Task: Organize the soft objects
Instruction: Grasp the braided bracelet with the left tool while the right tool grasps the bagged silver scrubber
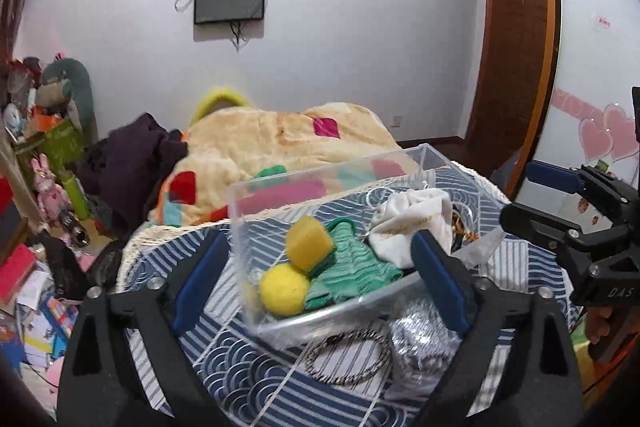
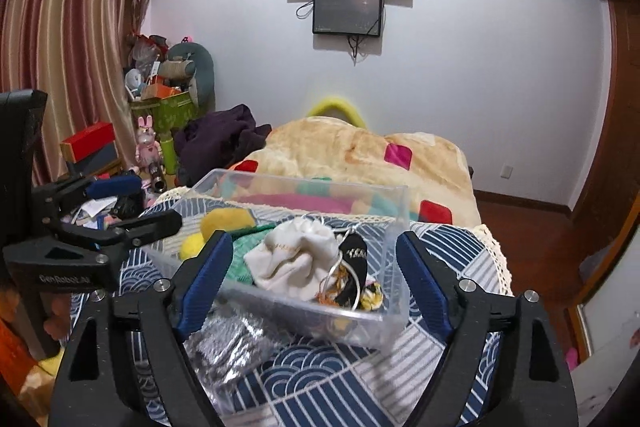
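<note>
Clear rectangular plastic box (image 1: 256, 195), soft items inside, is set on the patterned cloth, long axis crosswise, ahead of both spread, empty grippers: left gripper (image 1: 320, 283), right gripper (image 2: 316, 279).

Left gripper (image 1: 320, 275): jaws spread wide, nothing between the blue pads, tilted downward. Right gripper (image 2: 314, 277): jaws likewise wide, empty, tilted downward, held beside the left; fingers (image 1: 598, 323) around its handle.

Your left wrist camera looks down along its fingers from the clear box's (image 1: 320, 187) near left corner; your right one sits close at its near right corner. Both share the box (image 2: 304, 211), bed and wall screens.
</note>
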### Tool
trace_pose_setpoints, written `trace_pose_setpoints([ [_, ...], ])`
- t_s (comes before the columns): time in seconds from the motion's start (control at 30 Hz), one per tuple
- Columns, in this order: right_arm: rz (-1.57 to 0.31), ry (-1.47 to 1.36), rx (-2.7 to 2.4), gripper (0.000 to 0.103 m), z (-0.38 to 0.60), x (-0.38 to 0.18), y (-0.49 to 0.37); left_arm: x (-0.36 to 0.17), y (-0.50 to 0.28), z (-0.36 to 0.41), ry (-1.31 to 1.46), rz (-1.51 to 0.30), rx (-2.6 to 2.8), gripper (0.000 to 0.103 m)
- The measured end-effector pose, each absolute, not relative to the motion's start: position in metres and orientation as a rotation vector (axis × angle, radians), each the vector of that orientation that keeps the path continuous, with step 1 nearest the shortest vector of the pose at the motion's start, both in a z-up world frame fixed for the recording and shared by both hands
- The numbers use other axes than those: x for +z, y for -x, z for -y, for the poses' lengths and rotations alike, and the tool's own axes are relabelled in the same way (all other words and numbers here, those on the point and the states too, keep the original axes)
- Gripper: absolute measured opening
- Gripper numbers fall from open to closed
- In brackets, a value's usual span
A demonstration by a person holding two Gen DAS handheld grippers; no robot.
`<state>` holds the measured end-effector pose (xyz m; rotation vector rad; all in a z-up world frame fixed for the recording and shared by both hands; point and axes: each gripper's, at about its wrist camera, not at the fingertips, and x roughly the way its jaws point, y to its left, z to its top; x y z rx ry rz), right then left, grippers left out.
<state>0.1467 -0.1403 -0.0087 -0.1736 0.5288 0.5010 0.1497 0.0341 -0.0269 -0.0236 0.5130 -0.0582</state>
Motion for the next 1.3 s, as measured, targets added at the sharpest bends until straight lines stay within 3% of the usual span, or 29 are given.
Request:
trace_pose_setpoints([
  [0.13,-0.570,0.165,0.519,0.089,0.140,-0.023,-0.143,-0.040,-0.136,-0.039,0.029,-0.536,-0.042,0.099],
  [0.67,-0.836,0.125,0.634,0.088,0.107,-0.091,-0.151,-0.123,-0.128,-0.050,0.076,-0.761,-0.054,0.099],
  [0.73,-0.858,0.131,0.642,0.082,0.102,-0.095,-0.151,-0.125,-0.129,-0.049,0.087,-0.768,-0.069,0.097],
  [0.83,-0.890,0.121,0.662,0.064,0.101,-0.102,-0.154,-0.127,-0.134,-0.044,0.082,-0.792,-0.096,0.091],
  [0.9,-0.881,0.109,0.678,0.047,0.103,-0.102,-0.153,-0.128,-0.137,-0.039,0.088,-0.809,-0.112,0.090],
  [1.0,-0.853,0.115,0.667,0.035,0.110,-0.100,-0.147,-0.132,-0.146,-0.036,0.114,-0.834,-0.141,0.083],
  [1.13,-0.815,0.135,0.622,0.031,0.124,-0.094,-0.140,-0.131,-0.153,-0.027,0.119,-0.837,-0.164,0.081],
  [1.3,-0.806,0.091,0.586,0.030,0.148,-0.089,-0.135,-0.129,-0.161,-0.020,0.120,-0.827,-0.184,0.060],
])
